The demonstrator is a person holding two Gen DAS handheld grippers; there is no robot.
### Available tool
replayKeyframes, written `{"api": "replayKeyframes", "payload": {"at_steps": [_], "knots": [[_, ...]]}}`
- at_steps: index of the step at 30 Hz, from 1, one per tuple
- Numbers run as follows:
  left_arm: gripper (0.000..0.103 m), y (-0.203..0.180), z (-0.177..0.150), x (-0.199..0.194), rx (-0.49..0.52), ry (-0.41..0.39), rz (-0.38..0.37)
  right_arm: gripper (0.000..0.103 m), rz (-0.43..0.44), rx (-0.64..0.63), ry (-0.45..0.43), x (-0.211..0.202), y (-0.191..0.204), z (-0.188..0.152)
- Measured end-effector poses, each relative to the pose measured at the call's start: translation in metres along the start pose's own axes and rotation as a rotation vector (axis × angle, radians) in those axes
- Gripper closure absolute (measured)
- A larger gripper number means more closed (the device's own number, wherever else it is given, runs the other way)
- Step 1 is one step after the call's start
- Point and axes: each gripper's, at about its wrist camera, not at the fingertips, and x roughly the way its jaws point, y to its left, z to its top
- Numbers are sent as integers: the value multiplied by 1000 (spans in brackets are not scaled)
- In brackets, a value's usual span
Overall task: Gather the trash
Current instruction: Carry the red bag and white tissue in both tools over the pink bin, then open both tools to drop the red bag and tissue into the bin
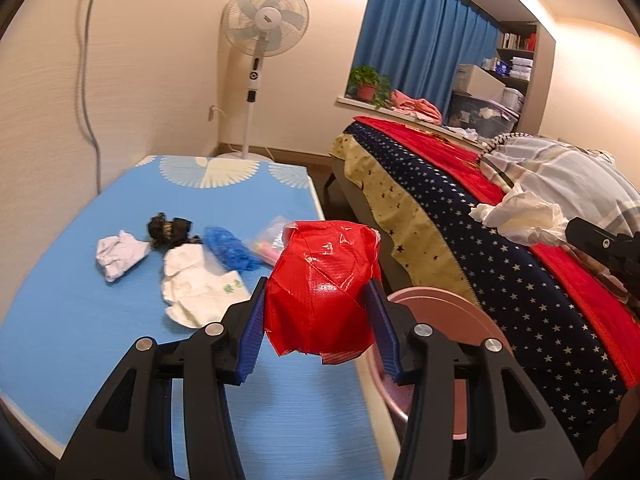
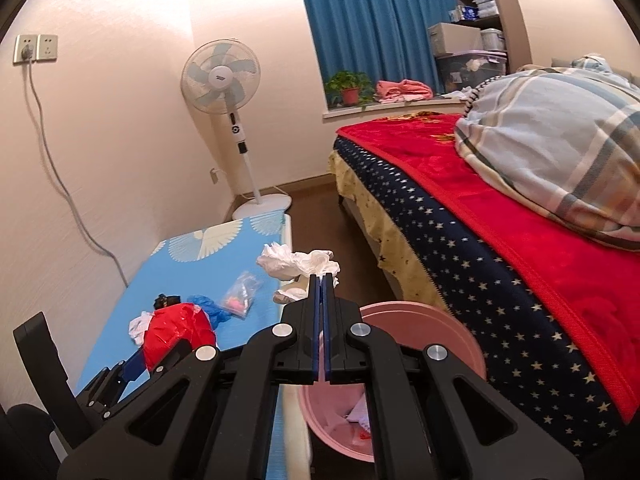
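Observation:
My left gripper (image 1: 318,304) is shut on a crumpled red plastic bag (image 1: 322,288), held above the right edge of the blue table (image 1: 60,320); the bag also shows in the right wrist view (image 2: 176,332). My right gripper (image 2: 323,280) is shut on a crumpled white tissue (image 2: 298,262), held above the pink bin (image 2: 424,320); the tissue also shows in the left wrist view (image 1: 520,216). The pink bin (image 1: 448,312) stands on the floor between table and bed, with some trash inside. On the table lie a white paper wad (image 1: 118,258), a black wrapper (image 1: 168,230), a white bag (image 1: 196,284), a blue plastic piece (image 1: 232,250) and a clear packet (image 1: 270,240).
A bed with a red blanket (image 2: 500,208) and star-pattern cover is on the right, with a striped duvet (image 2: 560,152) on it. A standing fan (image 2: 228,88) is in the far corner. A potted plant (image 2: 350,88) sits on the windowsill by blue curtains.

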Motion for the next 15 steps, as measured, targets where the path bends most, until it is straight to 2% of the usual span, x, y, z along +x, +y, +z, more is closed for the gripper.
{"api": "replayKeyframes", "payload": {"at_steps": [15], "knots": [[55, -52, -15, 45, 41, 74, -78, 102, -141, 103, 46, 13, -56, -1]]}}
